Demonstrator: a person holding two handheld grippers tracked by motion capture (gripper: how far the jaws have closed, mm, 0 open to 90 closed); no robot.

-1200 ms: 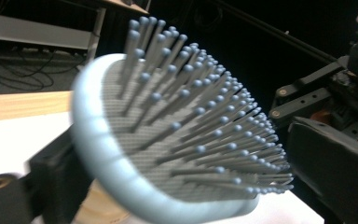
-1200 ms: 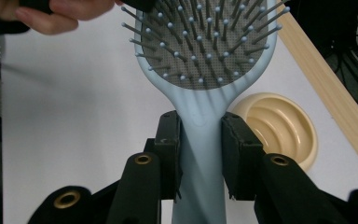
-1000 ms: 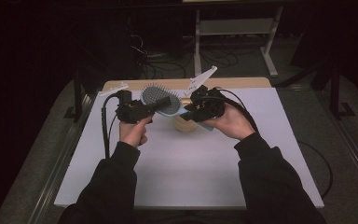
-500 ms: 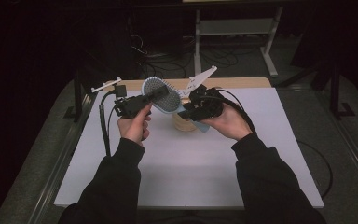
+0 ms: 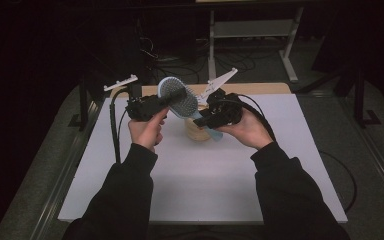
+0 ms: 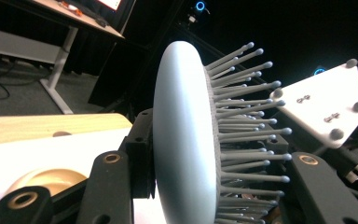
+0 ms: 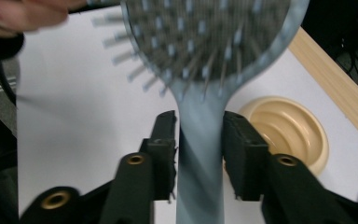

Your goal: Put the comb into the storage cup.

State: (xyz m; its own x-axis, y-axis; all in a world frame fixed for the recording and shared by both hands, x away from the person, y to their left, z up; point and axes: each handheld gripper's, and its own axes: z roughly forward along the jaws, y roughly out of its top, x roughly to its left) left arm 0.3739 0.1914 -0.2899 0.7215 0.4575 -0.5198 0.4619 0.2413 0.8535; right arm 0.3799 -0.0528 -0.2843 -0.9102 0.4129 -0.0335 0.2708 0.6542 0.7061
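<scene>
**Now both grippers are on the hairbrush, above the table**

Right at the left gripper, the jaws are clamped on the head of the pale blue hairbrush, having just been closing onto it. In the left gripper view one black jaw lies against the smooth back of the hairbrush and the other stands in among the bristles on the far side, so the head sits edge-on between them. The left hand holds this gripper up off the table, with its cable hanging down from it.

The right gripper has the handle between its jaws. In the right gripper view the handle of the hairbrush runs straight up between the two pads; the jaws have just been opening a little, and whether the pads press on the handle I cannot tell, since that picture is blurred and thin dark lines show at the handle's sides. The right hand carries this gripper at about the same height as the other.

So the brush hangs in the air between the two hands, head toward the left gripper, handle slanting down toward the right one, bristles facing the person.

Below it, a tan bowl stands on the white table, partly hidden by the right gripper in the high view. The same bowl shows its ringed inside in the right gripper view, just beside the handle, with a strip of pale wood along the table's far edge.
</scene>
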